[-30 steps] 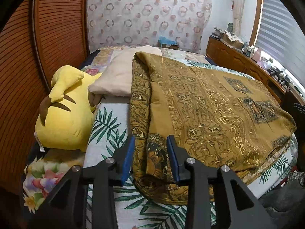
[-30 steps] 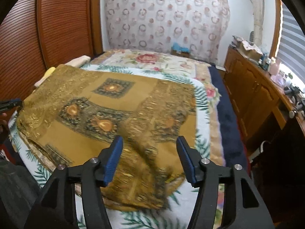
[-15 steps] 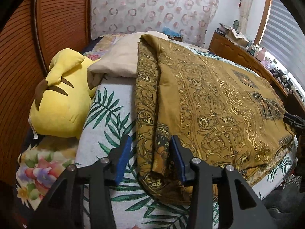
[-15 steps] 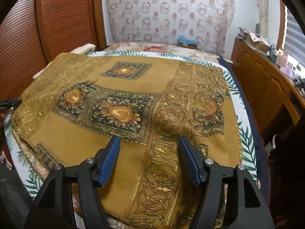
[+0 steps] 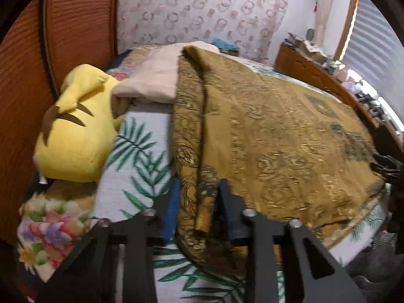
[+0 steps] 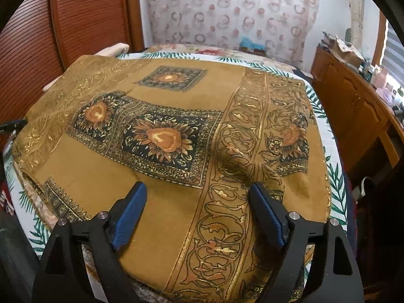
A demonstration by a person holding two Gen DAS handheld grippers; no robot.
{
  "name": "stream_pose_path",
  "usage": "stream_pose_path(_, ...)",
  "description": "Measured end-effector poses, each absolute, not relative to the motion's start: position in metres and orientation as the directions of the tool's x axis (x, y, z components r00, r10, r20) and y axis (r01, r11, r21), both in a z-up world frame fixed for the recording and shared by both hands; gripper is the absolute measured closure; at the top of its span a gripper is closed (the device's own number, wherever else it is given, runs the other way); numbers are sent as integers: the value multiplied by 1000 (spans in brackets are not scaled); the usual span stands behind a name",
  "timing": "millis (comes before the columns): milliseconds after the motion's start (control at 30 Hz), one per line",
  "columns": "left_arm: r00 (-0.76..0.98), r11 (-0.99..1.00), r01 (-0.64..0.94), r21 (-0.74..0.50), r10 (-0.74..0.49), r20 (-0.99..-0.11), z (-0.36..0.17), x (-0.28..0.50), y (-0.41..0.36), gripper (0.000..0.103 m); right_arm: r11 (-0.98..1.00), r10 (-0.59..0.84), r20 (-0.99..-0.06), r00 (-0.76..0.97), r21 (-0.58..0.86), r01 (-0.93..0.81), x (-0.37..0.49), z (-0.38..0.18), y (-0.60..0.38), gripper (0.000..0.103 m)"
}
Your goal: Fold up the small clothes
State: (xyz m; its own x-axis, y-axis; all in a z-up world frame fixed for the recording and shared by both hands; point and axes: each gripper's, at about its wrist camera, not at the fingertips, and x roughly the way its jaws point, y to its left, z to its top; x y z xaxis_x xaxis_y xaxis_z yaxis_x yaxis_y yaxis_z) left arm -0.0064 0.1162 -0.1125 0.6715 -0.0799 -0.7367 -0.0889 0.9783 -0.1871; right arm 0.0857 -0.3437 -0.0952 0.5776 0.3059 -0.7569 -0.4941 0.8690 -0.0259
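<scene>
Cloth (image 5: 277, 136) edge between left gripper (image 5: 198, 202) pads (right gripper (image 6: 199, 212) wide)

A mustard-gold cloth (image 6: 176, 181) printed with black squares of orange sunflowers and scrolling gold borders covers a bed sheet (image 5: 136, 161) of white with green palm fronds. At nine o'clock in the left wrist view, a yellow plush toy (image 5: 75, 136) bears brown stripes. Each claw is black with blue pads (image 6: 128, 217). The curtain (image 6: 227, 10) shows pink rings.
</scene>
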Motion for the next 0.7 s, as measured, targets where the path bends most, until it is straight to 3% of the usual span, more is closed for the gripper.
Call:
stream_pose_path(133,675,973,-68,-220,-118,-729,-111,-6,115,98,868,303,-758,577,-29,-495,86,-95,-342,17)
stream_pose_path(400,766,966,45,-256,-198,-612,-61,-15,85,99,870,309,-756,577,-20,-492,86,-96,-342,17)
stream_pose_path(700,789,944,158,-291,-298,-537,-33,11,59,99,874,321,-750,578,-1,-487,86,-95,-346,17)
